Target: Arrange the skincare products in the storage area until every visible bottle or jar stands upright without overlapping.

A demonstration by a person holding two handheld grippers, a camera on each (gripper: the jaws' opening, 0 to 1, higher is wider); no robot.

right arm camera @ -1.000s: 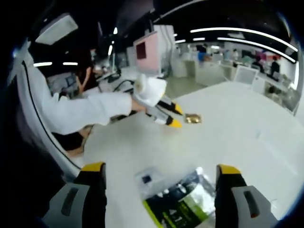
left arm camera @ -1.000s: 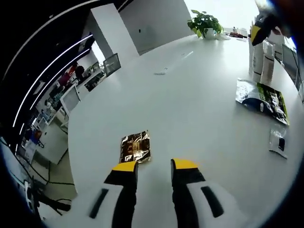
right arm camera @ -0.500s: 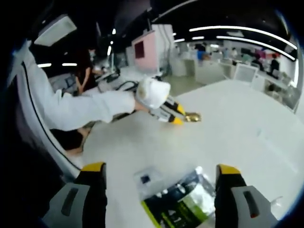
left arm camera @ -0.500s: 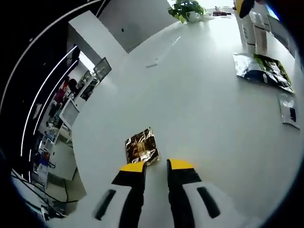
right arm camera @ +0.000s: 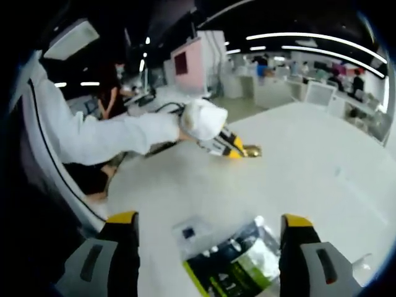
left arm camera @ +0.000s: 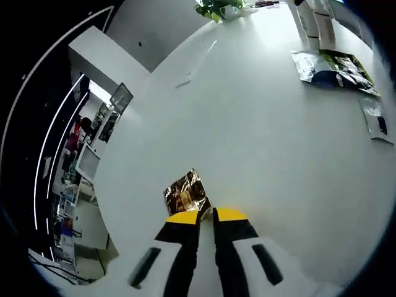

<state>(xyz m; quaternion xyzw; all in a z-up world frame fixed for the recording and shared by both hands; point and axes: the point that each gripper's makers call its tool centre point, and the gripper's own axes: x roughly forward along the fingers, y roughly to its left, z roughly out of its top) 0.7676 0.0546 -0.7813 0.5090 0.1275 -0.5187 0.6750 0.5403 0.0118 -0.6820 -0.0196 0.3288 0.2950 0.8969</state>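
A gold foil sachet lies flat on the white table. My left gripper is right at its near edge, the jaws almost together with a thin gap; whether they pinch the foil is unclear. The right gripper view shows that left gripper from afar, held by a gloved hand, with the gold sachet at its tip. My right gripper is wide open above a green and black pouch and a small clear sachet.
The green and black pouch and the small sachet lie at the far right of the left gripper view, with tall white bottles and a potted plant behind. The table edge drops off to the left.
My left gripper's jaws have narrowed from well apart to almost together while closing in on the gold sachet's near edge. The right gripper has stayed open and still.
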